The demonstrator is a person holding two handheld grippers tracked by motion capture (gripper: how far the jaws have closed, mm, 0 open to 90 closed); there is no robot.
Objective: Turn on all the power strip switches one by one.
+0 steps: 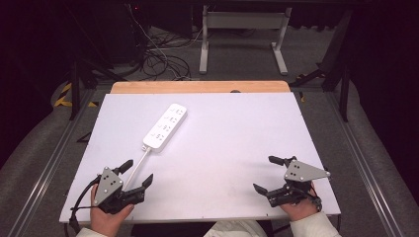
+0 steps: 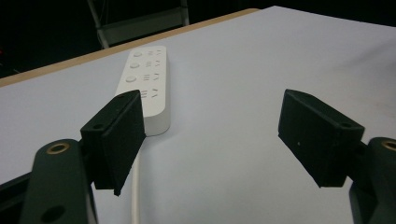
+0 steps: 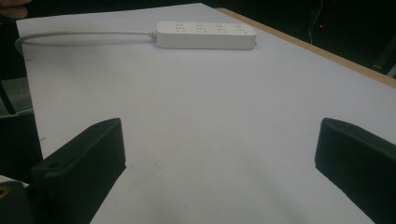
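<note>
two empty claws, power strip (image 1: 165, 126)

Smooth white plastic power strip (image 1: 165, 127) lies on matt white table (image 1: 237, 143) edged with wood.
</note>
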